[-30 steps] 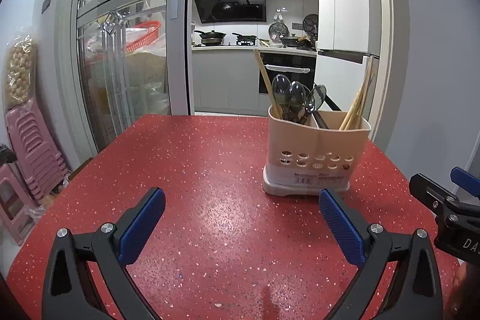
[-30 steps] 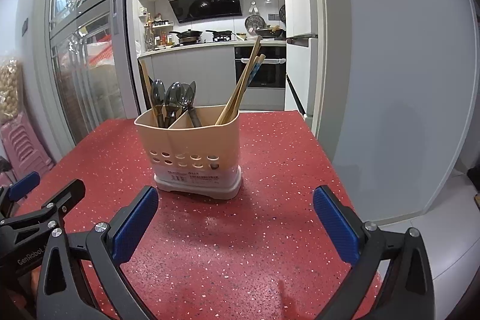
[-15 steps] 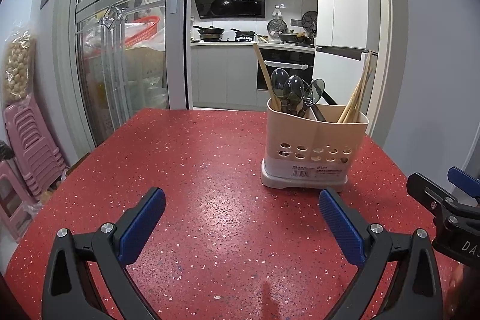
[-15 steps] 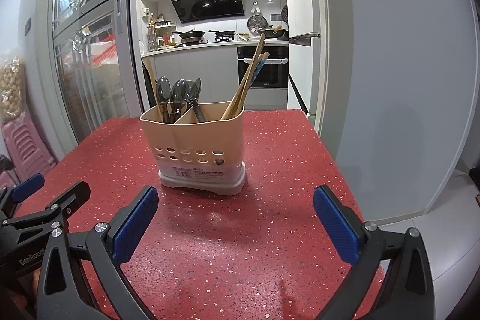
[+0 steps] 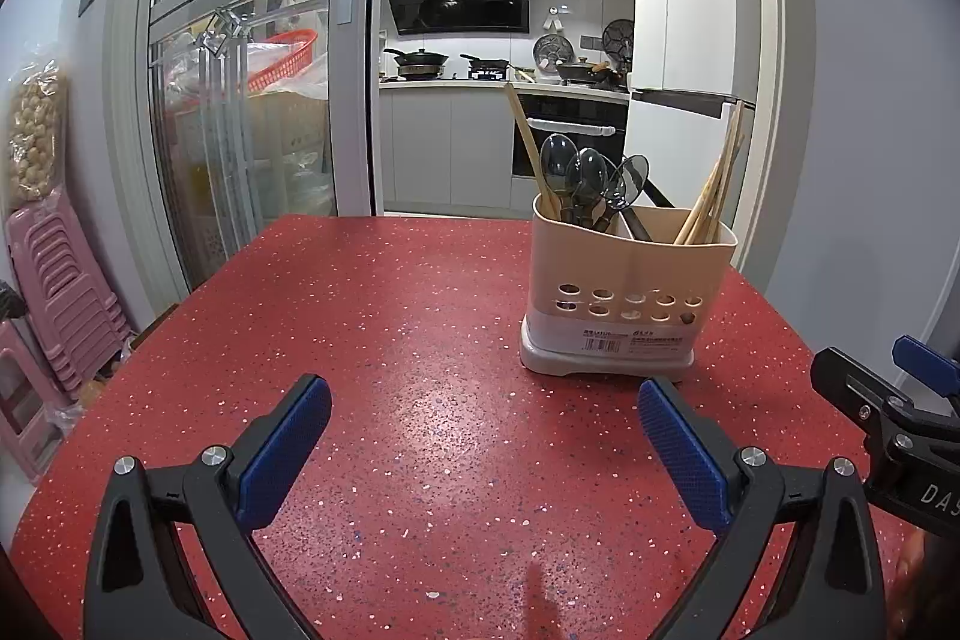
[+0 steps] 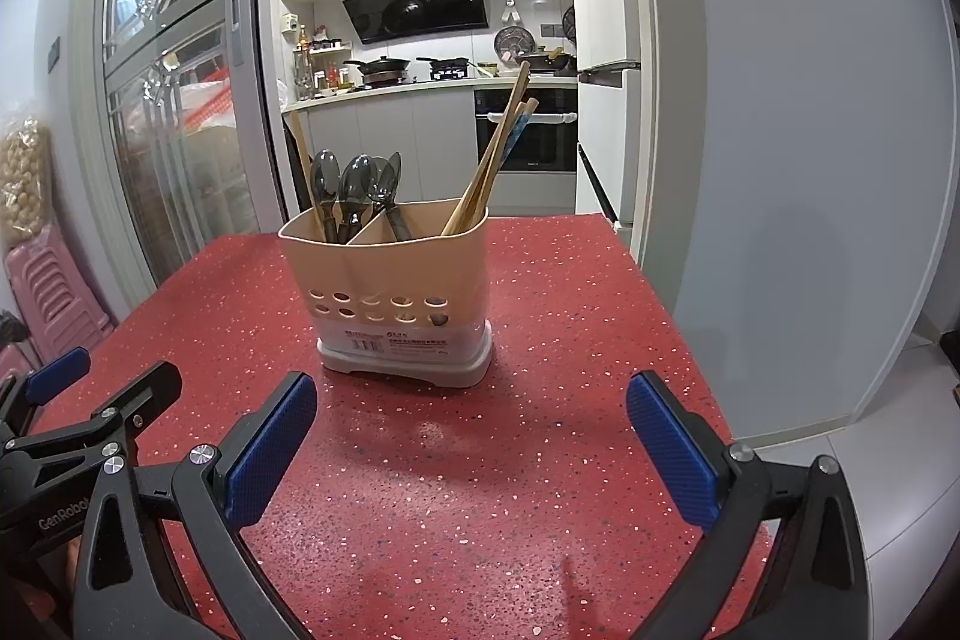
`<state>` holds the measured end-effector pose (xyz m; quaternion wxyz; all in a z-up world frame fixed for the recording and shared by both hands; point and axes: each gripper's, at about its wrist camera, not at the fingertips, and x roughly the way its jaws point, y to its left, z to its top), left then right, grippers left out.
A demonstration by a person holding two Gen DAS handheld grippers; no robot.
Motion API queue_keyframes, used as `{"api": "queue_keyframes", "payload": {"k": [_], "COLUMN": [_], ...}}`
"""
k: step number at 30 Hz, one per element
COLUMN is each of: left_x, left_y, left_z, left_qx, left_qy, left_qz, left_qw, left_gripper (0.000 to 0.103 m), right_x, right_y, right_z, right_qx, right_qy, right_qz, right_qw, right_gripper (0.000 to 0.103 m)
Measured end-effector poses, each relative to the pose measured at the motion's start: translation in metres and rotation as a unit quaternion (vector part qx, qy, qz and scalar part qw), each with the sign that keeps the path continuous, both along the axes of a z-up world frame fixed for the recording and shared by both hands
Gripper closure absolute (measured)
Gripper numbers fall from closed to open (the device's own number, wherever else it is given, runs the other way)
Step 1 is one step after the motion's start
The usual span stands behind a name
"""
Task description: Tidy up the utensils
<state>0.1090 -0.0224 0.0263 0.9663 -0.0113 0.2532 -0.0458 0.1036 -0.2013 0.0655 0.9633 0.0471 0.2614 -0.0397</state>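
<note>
Standing upright on the red speckled table (image 5: 372, 340), the beige utensil holder (image 5: 624, 292) sits ahead of both claws and touches neither. From the left gripper (image 5: 483, 439) it lies forward and to the right; from the right gripper (image 6: 471, 433) it lies forward and slightly left, nearly straight ahead. The right gripper looks the better placed of the 2 for a reach, though neither is clearly closer. Both have their blue pads spread wide apart and hold nothing.

The holder has 2 compartments split by a divider. The left one carries the spoons (image 6: 351, 187), bowls up, handles down: 3 are plain, and a 4th bowl may hide behind them; I cannot tell. 1 lone wooden chopstick (image 5: 528, 142) leans among them, tilted up and to the left. The right compartment holds a bundle of chopsticks (image 6: 492, 160) leaning up and to the right, about 3 or 4; the exact count is unclear where they overlap.

That stray stick among the spoons seems the likely item to move, with a pull along its tilted long axis.
</note>
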Motion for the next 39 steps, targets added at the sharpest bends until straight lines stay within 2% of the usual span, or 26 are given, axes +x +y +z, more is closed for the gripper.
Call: {"api": "queue_keyframes", "payload": {"k": [39], "left_x": [0.0007], "left_y": [-0.0041], "left_z": [0.0005], "left_qx": [0.007], "left_qy": [0.002], "left_qz": [0.001], "left_qw": [1.0000], "left_gripper": [0.000], "right_x": [-0.0002], "right_y": [0.0028], "right_z": [0.0018], "right_qx": [0.002], "right_qy": [0.000], "right_qz": [0.005], "right_qw": [1.000], "right_gripper": [0.000]}}
